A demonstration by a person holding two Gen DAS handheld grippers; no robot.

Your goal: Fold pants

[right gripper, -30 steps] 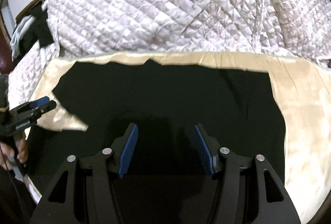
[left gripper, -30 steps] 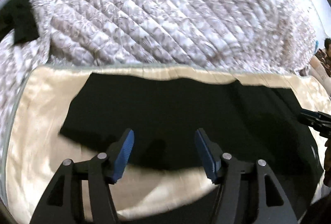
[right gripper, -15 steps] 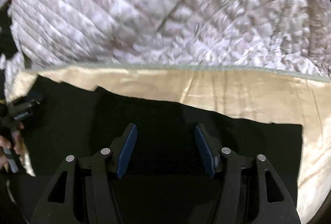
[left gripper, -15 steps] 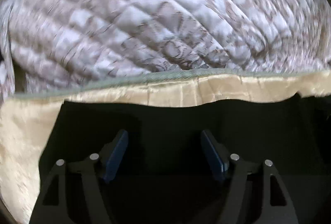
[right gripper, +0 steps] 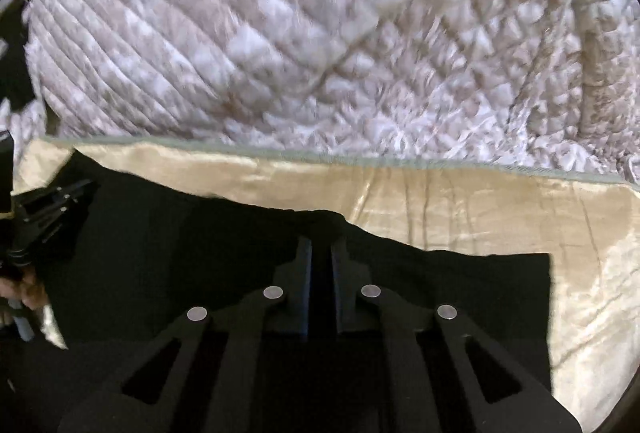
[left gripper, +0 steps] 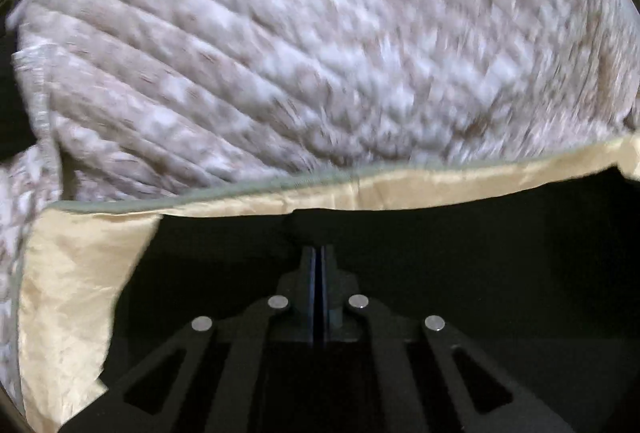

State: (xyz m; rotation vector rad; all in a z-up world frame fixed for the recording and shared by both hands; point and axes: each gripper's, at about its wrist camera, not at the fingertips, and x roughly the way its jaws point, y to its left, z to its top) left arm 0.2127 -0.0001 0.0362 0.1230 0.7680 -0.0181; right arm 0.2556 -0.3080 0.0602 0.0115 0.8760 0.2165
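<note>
Pants [left gripper: 440,265], black and nearly featureless in the dim light, are lying spread on a cream satin sheet [left gripper: 72,293], and both tools are biting into their far edge. The left gripper [left gripper: 319,253] is pressing its blue-padded fingers together until only a dark slit is showing, with a small hump of black cloth bunching at the tips. The right gripper [right gripper: 321,245] is closing on the far edge as well, its fingers standing slightly apart around a fold of fabric; how much cloth is sitting between them is hard to make out, black on black. In the right wrist view the left gripper [right gripper: 74,193] is appearing again at the far left, partly cut off by the lens rim, a hand [right gripper: 28,289] wrapping its handle. Beyond the pants a green piped seam is bordering the sheet, and a quilted white-and-beige bedspread [right gripper: 320,33] is filling the far half, smeared by blur.
</note>
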